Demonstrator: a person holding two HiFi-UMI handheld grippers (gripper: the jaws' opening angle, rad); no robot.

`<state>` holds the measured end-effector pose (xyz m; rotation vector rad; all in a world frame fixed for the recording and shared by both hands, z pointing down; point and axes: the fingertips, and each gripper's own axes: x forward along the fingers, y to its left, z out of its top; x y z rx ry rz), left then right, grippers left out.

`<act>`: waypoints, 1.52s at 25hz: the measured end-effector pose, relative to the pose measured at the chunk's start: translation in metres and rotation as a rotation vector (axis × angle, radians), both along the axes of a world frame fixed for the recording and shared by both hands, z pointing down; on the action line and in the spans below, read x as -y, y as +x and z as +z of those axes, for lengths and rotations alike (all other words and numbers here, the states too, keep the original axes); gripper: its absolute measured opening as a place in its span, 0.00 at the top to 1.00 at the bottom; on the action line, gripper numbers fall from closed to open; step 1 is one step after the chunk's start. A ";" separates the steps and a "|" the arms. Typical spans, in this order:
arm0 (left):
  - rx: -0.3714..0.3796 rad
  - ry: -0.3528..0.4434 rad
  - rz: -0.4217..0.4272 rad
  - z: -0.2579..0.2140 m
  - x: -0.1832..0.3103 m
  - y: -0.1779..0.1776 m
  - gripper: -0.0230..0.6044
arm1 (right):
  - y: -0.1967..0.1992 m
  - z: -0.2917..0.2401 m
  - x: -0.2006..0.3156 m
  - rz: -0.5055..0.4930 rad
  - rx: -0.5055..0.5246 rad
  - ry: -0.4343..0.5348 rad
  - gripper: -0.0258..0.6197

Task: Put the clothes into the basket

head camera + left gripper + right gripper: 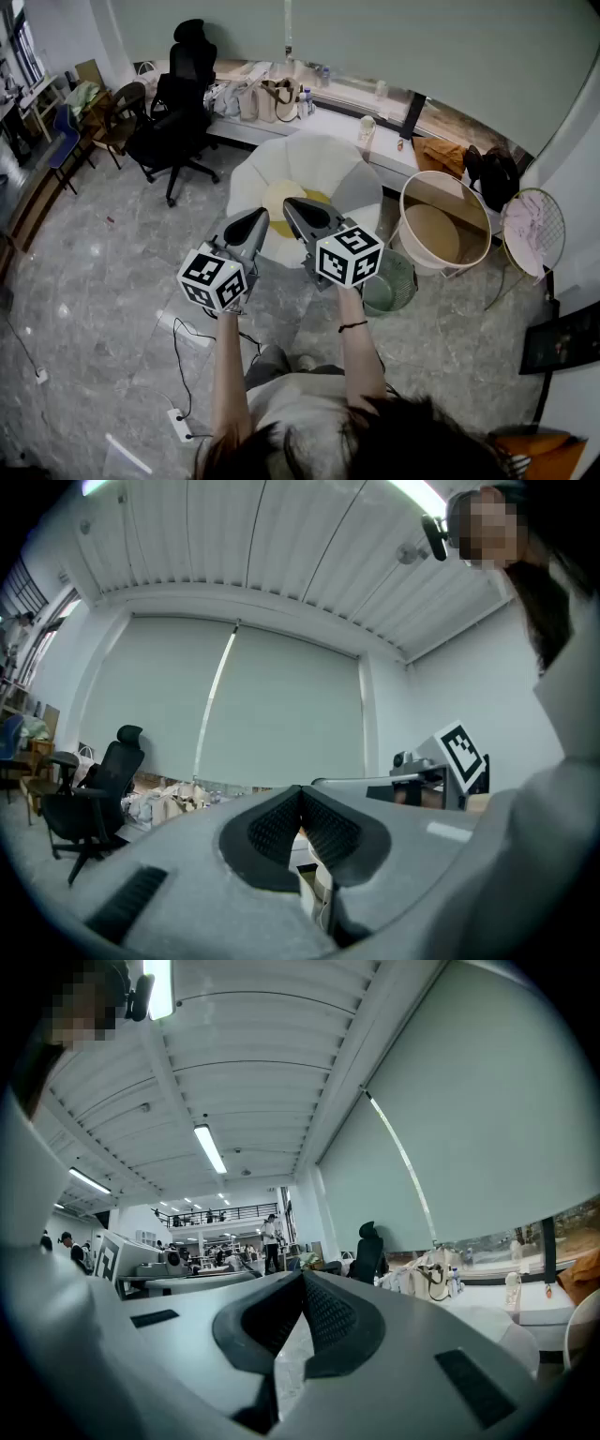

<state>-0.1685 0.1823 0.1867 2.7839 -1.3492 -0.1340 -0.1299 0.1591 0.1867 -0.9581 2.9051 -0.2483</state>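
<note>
Two grippers, the left gripper (pixel 255 217) and the right gripper (pixel 292 206), are both held level with their jaws pinched together on nothing. One pink cloth (pixel 527 230) lies in one wire basket (pixel 555 208) far right, and one big white basket (pixel 417 246) sits beside it near one green mesh bin (pixel 394 286). Only the head view shows those. The right gripper view alone catches an open hall with people (pixel 270 1237) far off.

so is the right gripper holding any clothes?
No, the right gripper has its fingers shut together with nothing between them.
</note>
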 end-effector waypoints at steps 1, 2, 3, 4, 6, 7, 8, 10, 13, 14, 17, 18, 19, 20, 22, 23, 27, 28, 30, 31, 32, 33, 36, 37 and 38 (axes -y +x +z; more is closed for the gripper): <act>-0.001 0.000 0.001 0.001 -0.001 0.000 0.95 | 0.000 0.000 -0.001 0.001 -0.001 0.002 0.95; -0.002 -0.001 0.001 0.002 -0.002 0.000 0.95 | 0.000 0.001 -0.002 0.001 -0.002 0.004 0.95; -0.003 -0.002 0.001 0.002 -0.003 0.000 0.95 | 0.000 0.001 -0.003 0.001 -0.002 0.004 0.95; -0.005 -0.003 0.000 0.003 -0.004 0.001 0.95 | 0.001 0.001 -0.004 0.000 -0.003 0.005 0.95; -0.008 -0.004 -0.002 0.002 -0.005 0.003 0.95 | 0.003 0.000 -0.005 0.000 -0.005 0.009 0.95; -0.008 -0.003 -0.003 0.001 -0.005 0.003 0.95 | 0.005 -0.002 -0.005 0.002 -0.006 0.013 0.95; -0.007 -0.002 -0.005 0.001 -0.005 0.004 0.95 | 0.006 -0.003 -0.005 0.006 -0.006 0.015 0.95; -0.005 -0.002 -0.006 0.001 -0.006 0.006 0.95 | 0.009 -0.004 -0.004 0.017 0.006 0.010 0.95; -0.003 -0.012 -0.004 0.004 -0.008 0.010 0.95 | 0.016 -0.005 -0.003 0.023 0.044 -0.009 0.95; -0.003 -0.016 -0.003 0.005 -0.009 0.011 0.95 | 0.017 -0.005 -0.003 0.022 0.046 -0.010 0.95; -0.010 -0.026 -0.005 0.008 -0.010 0.012 0.95 | 0.019 -0.003 -0.004 0.017 0.036 -0.010 0.95; -0.010 -0.028 -0.006 0.009 -0.011 0.013 0.95 | 0.019 -0.002 -0.005 0.013 0.041 -0.013 0.95; -0.009 -0.031 -0.006 0.010 -0.011 0.014 0.95 | 0.020 -0.002 -0.005 0.010 0.046 -0.016 0.95; -0.008 -0.033 -0.006 0.010 -0.011 0.014 0.95 | 0.019 -0.003 -0.005 0.006 0.050 -0.019 0.95; -0.009 -0.040 -0.007 0.011 -0.011 0.014 0.95 | 0.018 -0.002 -0.004 -0.004 0.062 -0.030 0.95; -0.009 -0.044 -0.009 0.012 -0.010 0.012 0.95 | 0.017 -0.002 -0.004 -0.010 0.071 -0.038 0.95; -0.009 -0.052 -0.018 0.012 -0.002 0.007 0.95 | 0.017 0.002 0.003 -0.021 0.097 -0.057 0.95; -0.009 -0.053 -0.020 0.011 0.001 0.005 0.95 | 0.017 0.002 0.006 -0.022 0.100 -0.059 0.95; -0.022 -0.058 -0.024 0.011 0.007 0.001 0.95 | 0.014 0.003 0.011 -0.024 0.100 -0.060 0.95; -0.032 -0.061 -0.025 0.012 0.010 -0.001 0.95 | 0.012 0.003 0.013 -0.025 0.098 -0.060 0.95; -0.040 -0.065 -0.027 0.014 0.013 -0.003 0.95 | 0.011 0.005 0.016 -0.026 0.095 -0.061 0.95; -0.043 -0.067 -0.026 0.015 0.018 -0.003 0.95 | 0.010 0.006 0.020 -0.027 0.093 -0.063 0.95; -0.041 -0.074 -0.017 0.017 0.033 -0.003 0.95 | 0.007 0.010 0.034 -0.026 0.086 -0.072 0.95; -0.043 -0.076 -0.013 0.018 0.039 -0.003 0.95 | 0.006 0.012 0.039 -0.027 0.081 -0.075 0.95; -0.047 -0.078 -0.010 0.019 0.044 -0.004 0.95 | 0.004 0.014 0.043 -0.029 0.077 -0.078 0.95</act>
